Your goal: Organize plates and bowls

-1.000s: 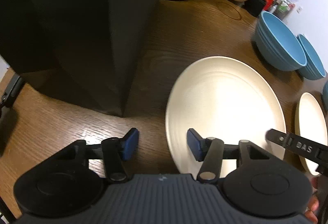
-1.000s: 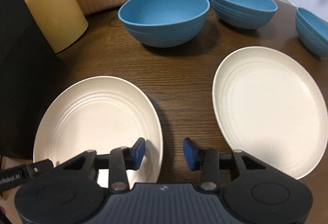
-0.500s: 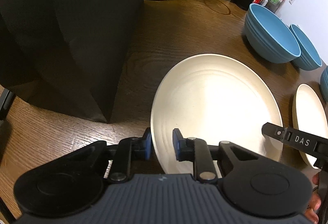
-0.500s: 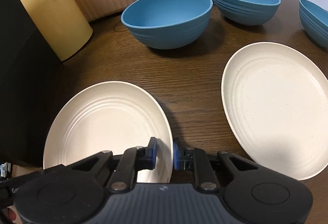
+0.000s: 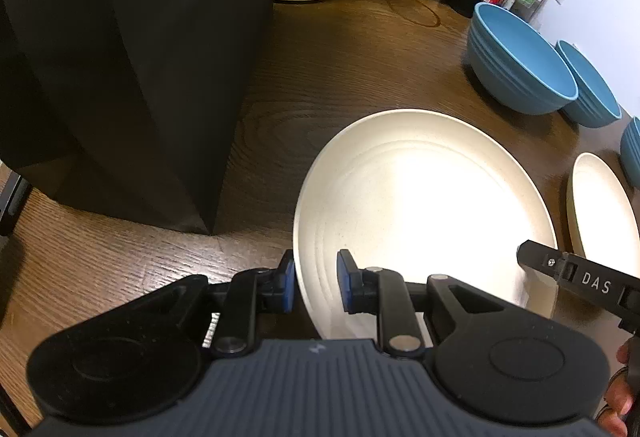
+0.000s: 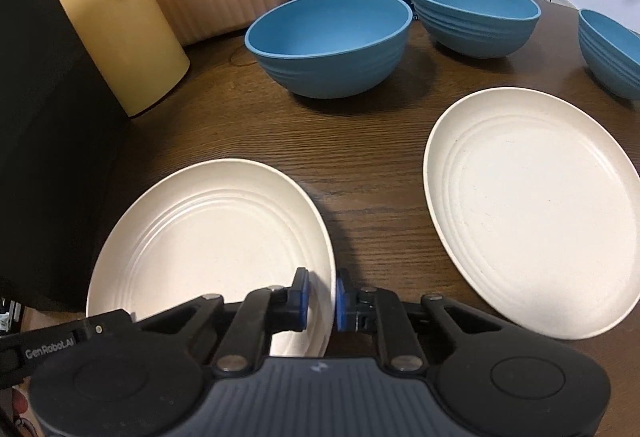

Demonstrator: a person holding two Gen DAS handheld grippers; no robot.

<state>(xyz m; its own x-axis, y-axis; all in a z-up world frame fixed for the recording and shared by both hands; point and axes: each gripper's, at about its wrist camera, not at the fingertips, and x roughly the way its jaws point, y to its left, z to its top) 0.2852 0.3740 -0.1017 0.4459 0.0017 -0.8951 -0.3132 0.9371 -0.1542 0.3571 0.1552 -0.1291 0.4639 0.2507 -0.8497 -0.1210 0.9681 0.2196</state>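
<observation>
The near cream plate (image 6: 208,237) is pinched at its rim from both sides: the right gripper (image 6: 320,299) has its blue pads closed on the plate's right near edge, and the left gripper (image 5: 314,283) is clamped on its left near edge, one pad under the rim and one on top. In the left wrist view the right gripper's black finger reaches in over the far side of the same plate (image 5: 424,205). The plate sits near the front edge of the wooden table (image 6: 360,141), just right of a tall black bag (image 5: 132,69). A second cream plate (image 6: 536,209) lies flat to the right, apart from the first. Towards the table's far edge stand three blue bowls: one (image 6: 332,41) behind the held plate, another (image 6: 476,19) beside it, a third (image 6: 612,53) at the right edge. A yellow container (image 6: 116,33) stands at the far left.
</observation>
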